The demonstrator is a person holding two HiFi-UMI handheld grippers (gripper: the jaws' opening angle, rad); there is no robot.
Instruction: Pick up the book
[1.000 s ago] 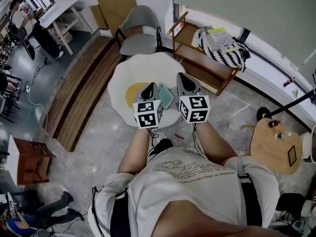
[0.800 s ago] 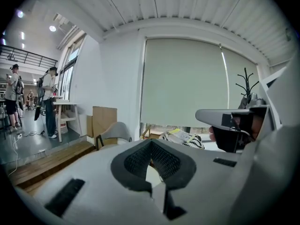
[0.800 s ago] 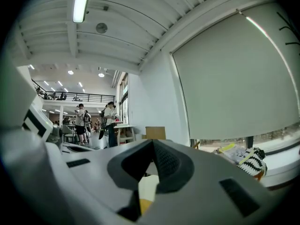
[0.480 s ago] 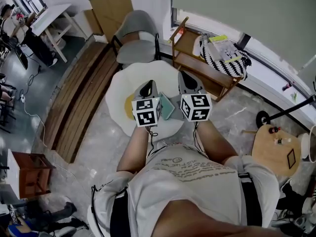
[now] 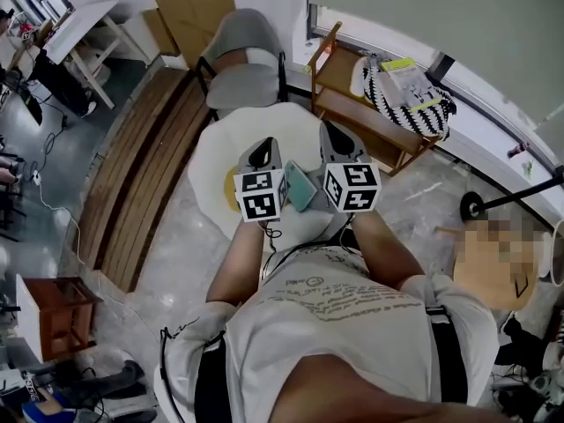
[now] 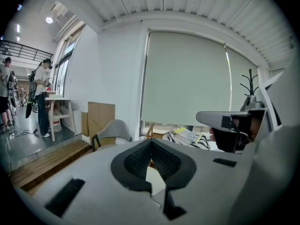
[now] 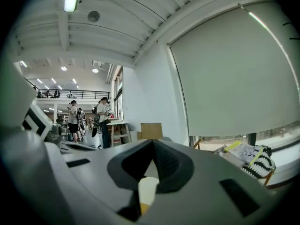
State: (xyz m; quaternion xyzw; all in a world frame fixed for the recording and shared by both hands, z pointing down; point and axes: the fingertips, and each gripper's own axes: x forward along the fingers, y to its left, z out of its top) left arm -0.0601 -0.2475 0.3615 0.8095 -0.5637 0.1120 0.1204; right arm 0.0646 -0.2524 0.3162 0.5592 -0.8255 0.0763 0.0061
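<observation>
- At the bottom of the head view, the person's white printed shirt (image 5: 352,324) is seen, with both forearms stretched forward.
- Just ahead, the left gripper (image 5: 263,151) and the right gripper (image 5: 331,137) are held side by side over the near part of a round white table (image 5: 218,135) with a yellow centre.
- In the left gripper view its jaws are seen pressed together at the tips, with nothing caught between them. The right gripper's jaws are likewise closed and empty.
- The book (image 5: 298,186), teal-covered, is found lying on the table between the two grippers and is gripped by neither.
- Behind the table a grey chair (image 5: 240,55) is placed. To its right a wooden shelf (image 5: 368,119) is seen, on which a black-and-white striped bag (image 5: 405,93) is laid.
- Farthest off, cardboard sheets (image 5: 189,7) are leaned against the wall, and a blind (image 5: 423,7) is drawn over the window.
</observation>
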